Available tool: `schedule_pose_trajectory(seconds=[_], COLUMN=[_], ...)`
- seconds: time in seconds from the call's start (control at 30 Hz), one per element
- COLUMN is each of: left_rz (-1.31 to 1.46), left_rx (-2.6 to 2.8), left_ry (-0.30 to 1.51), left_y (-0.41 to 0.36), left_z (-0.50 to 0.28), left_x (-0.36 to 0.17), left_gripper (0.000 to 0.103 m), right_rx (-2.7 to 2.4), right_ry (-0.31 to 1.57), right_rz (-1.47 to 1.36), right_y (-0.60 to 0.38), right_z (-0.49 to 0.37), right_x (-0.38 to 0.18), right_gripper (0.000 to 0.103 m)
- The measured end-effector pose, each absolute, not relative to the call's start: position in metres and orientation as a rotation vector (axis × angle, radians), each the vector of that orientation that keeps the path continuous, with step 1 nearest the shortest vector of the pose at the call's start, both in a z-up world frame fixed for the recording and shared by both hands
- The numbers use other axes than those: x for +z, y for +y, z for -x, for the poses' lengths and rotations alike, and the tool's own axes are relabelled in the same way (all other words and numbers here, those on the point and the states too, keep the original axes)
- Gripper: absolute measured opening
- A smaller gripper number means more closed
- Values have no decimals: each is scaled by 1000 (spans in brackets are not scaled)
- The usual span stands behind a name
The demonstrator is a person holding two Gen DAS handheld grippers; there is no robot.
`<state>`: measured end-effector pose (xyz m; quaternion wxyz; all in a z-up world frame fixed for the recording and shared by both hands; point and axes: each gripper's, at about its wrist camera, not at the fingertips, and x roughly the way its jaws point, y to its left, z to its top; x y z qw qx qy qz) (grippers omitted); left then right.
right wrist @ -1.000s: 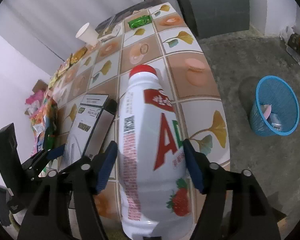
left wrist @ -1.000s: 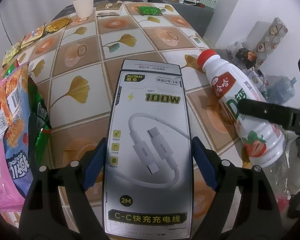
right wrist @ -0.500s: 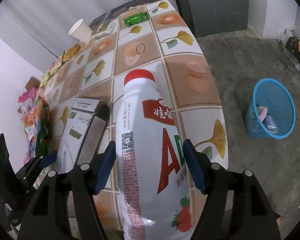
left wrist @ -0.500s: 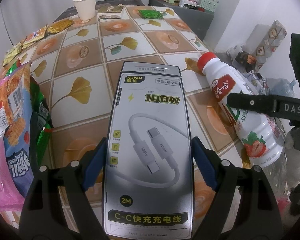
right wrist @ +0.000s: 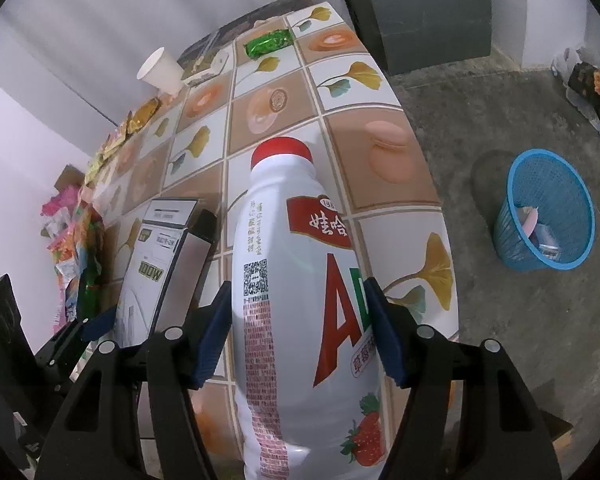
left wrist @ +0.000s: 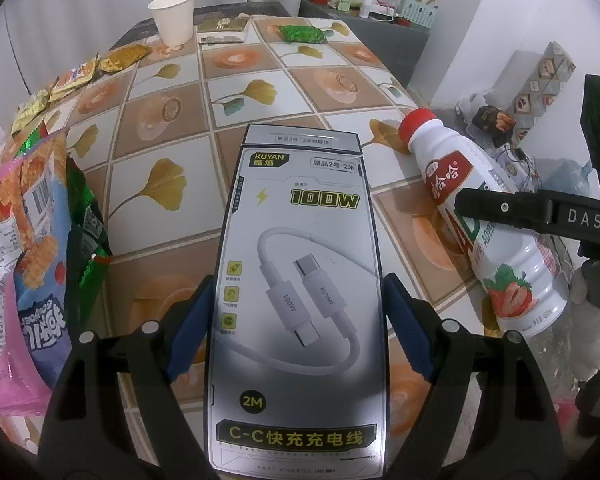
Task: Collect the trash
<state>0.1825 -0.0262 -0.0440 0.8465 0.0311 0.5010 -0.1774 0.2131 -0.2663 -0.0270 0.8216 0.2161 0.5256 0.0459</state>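
- The white plastic drink bottle with a red cap and strawberry label (right wrist: 300,320) sits between the blue pads of the right gripper (right wrist: 300,332), which is closed against both of its sides; its cap points out over the desk's near right corner.
- The flat grey cardboard charging-cable box marked "100W" (left wrist: 296,300) is clamped the same way in the left gripper (left wrist: 296,312), pads pressed to its two long edges, and it is held above the desk just left of the bottle.
- From the left wrist view the bottle (left wrist: 488,224) lies tilted, with the right gripper's black finger crossing its middle.
- The desk (left wrist: 172,128) under both wears a tiled cloth of ginkgo leaves and orange blossoms.
- On its far end stand a white paper cup (left wrist: 173,16), a green crinkled foil wrapper (left wrist: 302,34) and a flat packet between them.
- Along the left edge lies a row of small yellow snack sachets (left wrist: 80,76), and nearer, a heap of bright pink and blue snack bags (left wrist: 24,248).
- On the concrete floor to the right, well apart from the desk, stands a blue mesh plastic waste basket (right wrist: 544,216) with some scraps inside.
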Motion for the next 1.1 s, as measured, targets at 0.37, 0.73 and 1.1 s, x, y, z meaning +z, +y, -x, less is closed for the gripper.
schedule_pose_trajectory(seconds=[0.37,0.73,1.1], left_rz=[-74,-84,-87], left_rx=[-374,-381,-385], left_ry=[1034,1012,988], left_y=[-27,-31,-32], left_z=[-179,-174,-169], left_x=[-39,-32,-25], left_gripper=[78,78,78], right_rx=[104,114,127], right_ry=[1105,1090,1073], right_rz=[-482,-486,-493], right_y=[-269,-268,-267], right_z=[-209,-205,-199], right_x=[-24,-19,-13], right_gripper=[62,61,61])
